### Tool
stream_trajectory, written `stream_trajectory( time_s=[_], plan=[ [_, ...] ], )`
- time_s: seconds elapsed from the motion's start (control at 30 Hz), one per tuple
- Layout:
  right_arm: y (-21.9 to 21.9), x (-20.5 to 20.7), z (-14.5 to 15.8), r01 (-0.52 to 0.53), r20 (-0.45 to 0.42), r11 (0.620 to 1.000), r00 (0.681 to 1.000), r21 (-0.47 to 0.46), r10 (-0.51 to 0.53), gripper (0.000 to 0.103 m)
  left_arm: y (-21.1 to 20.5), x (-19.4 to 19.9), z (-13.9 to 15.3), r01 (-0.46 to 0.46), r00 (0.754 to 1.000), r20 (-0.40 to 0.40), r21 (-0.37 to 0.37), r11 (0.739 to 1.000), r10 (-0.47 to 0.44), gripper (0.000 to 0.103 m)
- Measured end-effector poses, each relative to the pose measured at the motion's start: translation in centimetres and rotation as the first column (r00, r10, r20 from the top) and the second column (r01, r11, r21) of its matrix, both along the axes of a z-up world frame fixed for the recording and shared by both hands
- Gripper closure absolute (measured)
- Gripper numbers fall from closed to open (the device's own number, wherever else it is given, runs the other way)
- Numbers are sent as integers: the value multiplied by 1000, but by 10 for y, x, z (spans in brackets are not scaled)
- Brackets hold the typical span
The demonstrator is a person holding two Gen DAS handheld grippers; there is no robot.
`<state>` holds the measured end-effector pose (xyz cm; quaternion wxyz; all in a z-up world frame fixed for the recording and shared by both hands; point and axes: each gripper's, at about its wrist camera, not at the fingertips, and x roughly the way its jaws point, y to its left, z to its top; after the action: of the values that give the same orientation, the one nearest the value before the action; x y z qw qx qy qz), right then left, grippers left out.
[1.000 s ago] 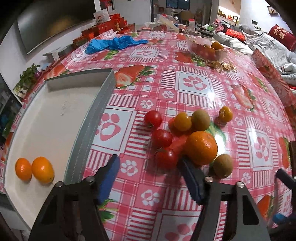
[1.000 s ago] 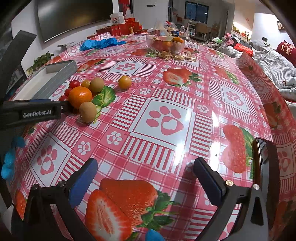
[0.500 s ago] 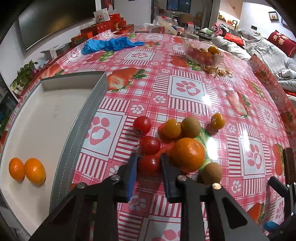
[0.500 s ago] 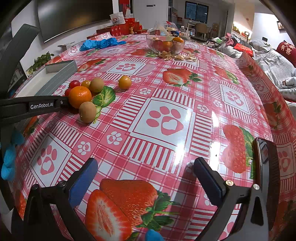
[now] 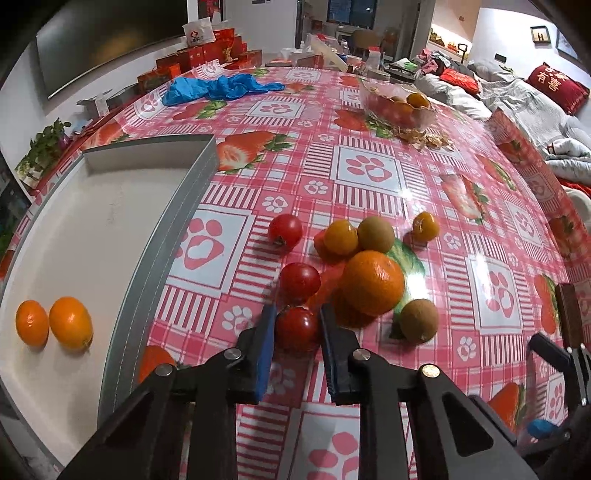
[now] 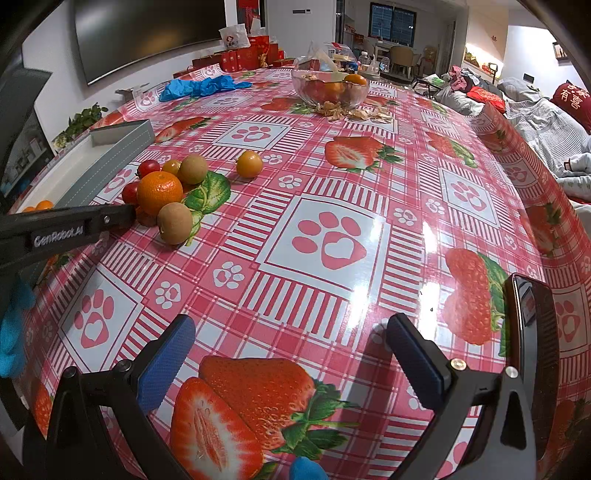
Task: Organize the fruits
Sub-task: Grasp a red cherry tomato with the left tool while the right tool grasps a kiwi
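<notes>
Red cherry tomato (image 5: 297, 328) is sitting clamped in my left gripper (image 5: 296, 330) on the worktop (image 5: 369, 177), beside the big orange (image 5: 373, 282); my right gripper (image 6: 288, 345) is hovering spread wide, grasping nothing.

Dark wall-mounted TV (image 6: 147, 33), white walls, grey sofa (image 6: 546, 122) with red cushion (image 6: 574, 99), night-dark window (image 6: 393, 18)

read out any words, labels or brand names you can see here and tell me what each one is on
"GenRobot.AI": white letters on the left gripper's black arm, seen in the right wrist view.
"有喜": gold characters on the red cushion; the rest is cut off.
Red logo on the white bag behind the table: too small to read.
Red gift boxes: print too blurred to read.
</notes>
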<state>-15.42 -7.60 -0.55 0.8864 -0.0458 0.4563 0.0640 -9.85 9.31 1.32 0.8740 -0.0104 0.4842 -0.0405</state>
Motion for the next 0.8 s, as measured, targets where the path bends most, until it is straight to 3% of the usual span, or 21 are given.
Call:
stream_trajectory(
  time_s=[0.43,0.63,0.8],
  plan=[
    [0,0,0,0,0,1000,1000,0,0,0,15,-31,0,4,1000,10,22,1000,-4,78],
    [3,4,2,9,-33,1000,999,5,-9,0,25,-46,2,6,1000,14,-4,1000,-6,78],
    [29,14,10,-95,-48,993,994,74,98,0,30,-61,12,23,999,41,4,1000,-23,78]
  ],
)
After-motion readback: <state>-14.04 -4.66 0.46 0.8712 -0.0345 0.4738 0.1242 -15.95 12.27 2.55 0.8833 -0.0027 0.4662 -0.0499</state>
